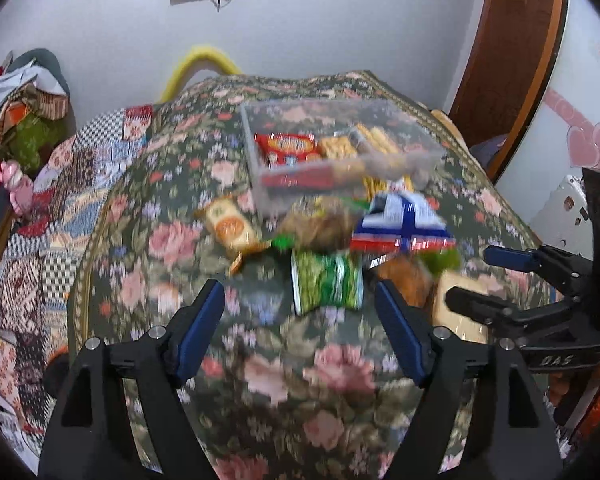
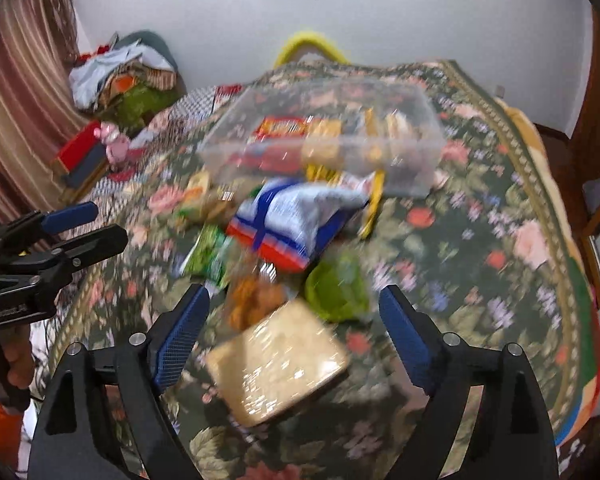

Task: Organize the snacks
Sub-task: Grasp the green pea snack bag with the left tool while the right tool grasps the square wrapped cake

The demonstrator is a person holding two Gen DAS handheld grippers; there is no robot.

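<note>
On the floral table, loose snack packets are heaped just at six o'clock of the clear box. The left claw and right claw are held wide open, empty.

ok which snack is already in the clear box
The red cracker pack, beside biscuits inside the clear box; the other packs lie loose on the tablecloth.

Woven floral cloth covers the table; clear glossy plastic box; shiny crinkled foil snack packets.
</note>
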